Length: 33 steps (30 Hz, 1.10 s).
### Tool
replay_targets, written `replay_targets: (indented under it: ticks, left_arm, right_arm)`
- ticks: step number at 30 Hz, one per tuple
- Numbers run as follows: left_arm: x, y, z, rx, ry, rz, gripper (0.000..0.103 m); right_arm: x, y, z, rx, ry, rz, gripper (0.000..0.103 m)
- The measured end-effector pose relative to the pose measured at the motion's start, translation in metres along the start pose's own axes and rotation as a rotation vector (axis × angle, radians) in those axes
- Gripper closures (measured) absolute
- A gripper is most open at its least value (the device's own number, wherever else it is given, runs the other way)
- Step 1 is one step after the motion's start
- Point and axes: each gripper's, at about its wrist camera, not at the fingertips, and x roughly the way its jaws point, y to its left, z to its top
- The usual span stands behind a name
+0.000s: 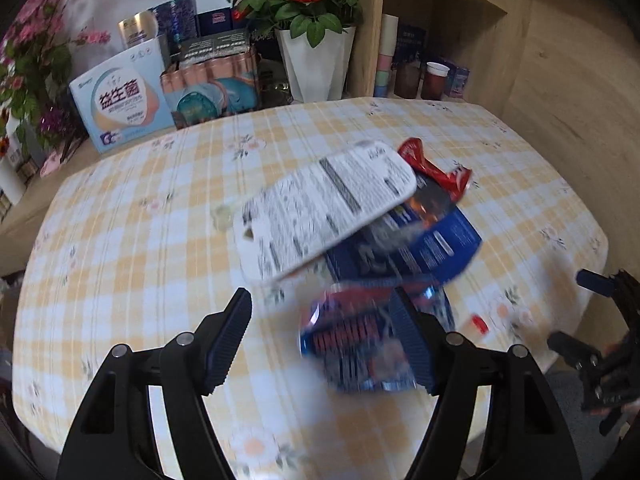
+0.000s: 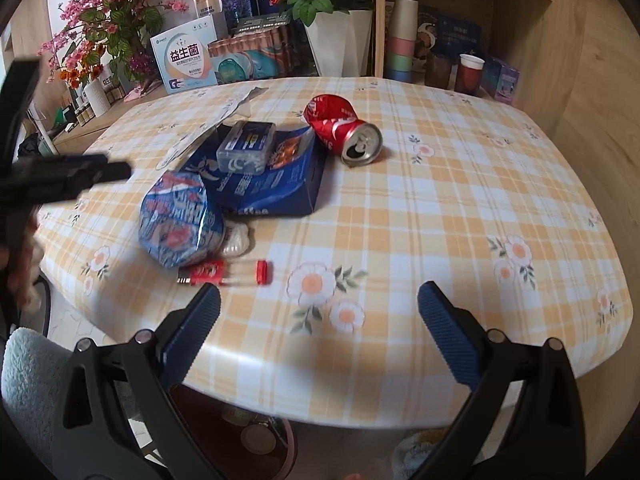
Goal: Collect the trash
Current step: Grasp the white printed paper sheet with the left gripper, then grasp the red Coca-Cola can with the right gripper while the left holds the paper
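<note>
Trash lies on a yellow checked tablecloth [image 2: 440,208]. A crushed red cola can [image 2: 344,130] lies on its side. A blue box [image 2: 276,184] carries a grey plastic case [image 2: 248,146]. A crumpled blue and red wrapper [image 2: 180,220] lies in front of it, also in the left wrist view [image 1: 356,344]. A small clear tube with a red cap [image 2: 228,272] lies nearest. A white printed card [image 1: 324,208] rests over the box. My left gripper [image 1: 324,312] is open just above the wrapper. My right gripper [image 2: 320,304] is open and empty over the table's near edge.
Flower pots [image 2: 340,36], a white and blue carton [image 2: 186,56] and packaged goods stand behind the table. A wooden shelf [image 2: 460,40] with cups stands at the back right. A fluffy grey cushion [image 2: 32,368] sits below the left table edge.
</note>
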Motion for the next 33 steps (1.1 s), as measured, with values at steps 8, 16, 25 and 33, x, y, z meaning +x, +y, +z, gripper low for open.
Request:
replay_targets:
  ticks: [8, 16, 25, 33]
  left_arm:
    - [0.063, -0.013, 0.039, 0.146, 0.07, 0.052, 0.034]
    - [0.091, -0.012, 0.05, 0.185, 0.081, 0.045, 0.054]
    - [0.037, 0.038, 0.055, 0.063, -0.088, 0.063, 0.094]
    - [-0.001, 0.111, 0.041, -0.231, -0.13, 0.004, 0.094]
  right_arm:
    - [0.017, -0.018, 0.022, 0.007, 0.006, -0.008, 0.006]
    - [0.037, -0.034, 0.037, -0.007, 0.023, -0.013, 0.006]
    - [0.064, -0.031, 0.091, -0.104, -0.023, -0.02, 0.006]
    - [0.125, -0.007, 0.144, -0.158, 0.045, -0.038, 0.007]
